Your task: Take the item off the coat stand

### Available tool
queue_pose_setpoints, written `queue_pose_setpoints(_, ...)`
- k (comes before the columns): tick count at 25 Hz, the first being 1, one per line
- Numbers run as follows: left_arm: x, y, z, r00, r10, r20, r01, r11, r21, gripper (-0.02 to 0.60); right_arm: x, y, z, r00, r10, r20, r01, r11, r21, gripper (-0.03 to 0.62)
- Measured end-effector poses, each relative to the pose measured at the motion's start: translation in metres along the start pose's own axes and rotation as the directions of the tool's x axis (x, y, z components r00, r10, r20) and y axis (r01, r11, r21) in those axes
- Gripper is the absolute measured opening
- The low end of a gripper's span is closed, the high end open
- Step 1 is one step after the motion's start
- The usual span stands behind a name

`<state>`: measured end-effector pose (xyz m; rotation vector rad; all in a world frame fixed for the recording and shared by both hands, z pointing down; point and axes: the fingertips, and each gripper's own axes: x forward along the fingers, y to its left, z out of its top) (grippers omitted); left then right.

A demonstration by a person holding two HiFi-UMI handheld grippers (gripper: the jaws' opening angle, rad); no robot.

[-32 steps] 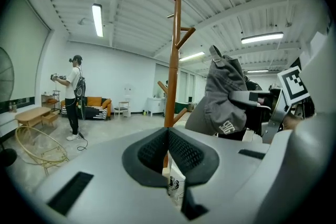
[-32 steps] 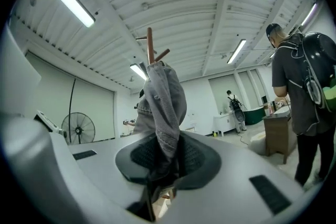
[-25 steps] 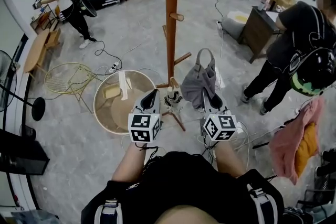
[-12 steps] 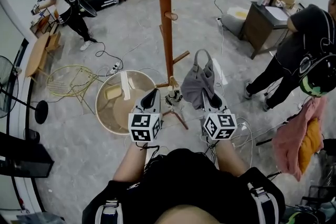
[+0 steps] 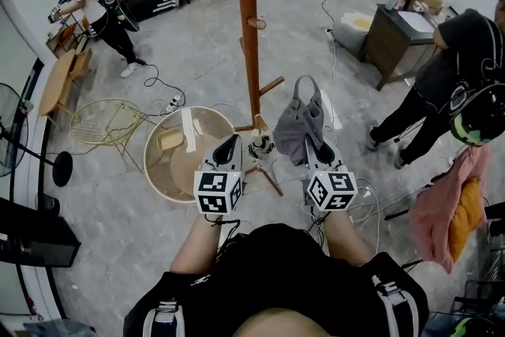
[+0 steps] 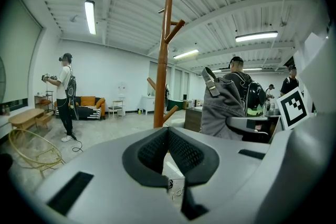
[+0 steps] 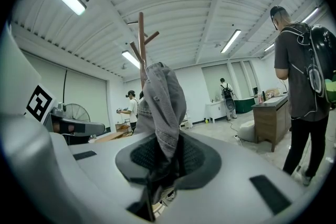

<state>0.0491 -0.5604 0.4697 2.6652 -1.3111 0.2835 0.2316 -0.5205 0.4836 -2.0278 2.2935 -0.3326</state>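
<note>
The right gripper point(image 7: 170, 159) has its fingers point(image 7: 195, 157) pinched narrow on the fabric of the grey bag point(image 5: 302, 122), which stands up from them with its strap loop on top. The bag is just right of the wooden coat stand point(image 5: 248, 28), near a low peg and apart from the pole. The left gripper point(image 6: 168, 134) has its fingers together with nothing between them, beside the stand's base.

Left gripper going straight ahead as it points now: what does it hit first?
Probably the coat stand's pole, which stands almost dead ahead of the left gripper; depth is hard to judge.
</note>
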Motion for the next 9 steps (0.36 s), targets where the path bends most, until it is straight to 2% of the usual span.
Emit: queue_pose_setpoints(9, -0.007, -0.016, -0.011, 1.0, 0.008, -0.003, -0.008, 1.0, 0.001, 0.015, -0.016, -0.009, -0.001, 1.0, 0.009, 0.018, -0.009, 1.0, -0.001, 0.077)
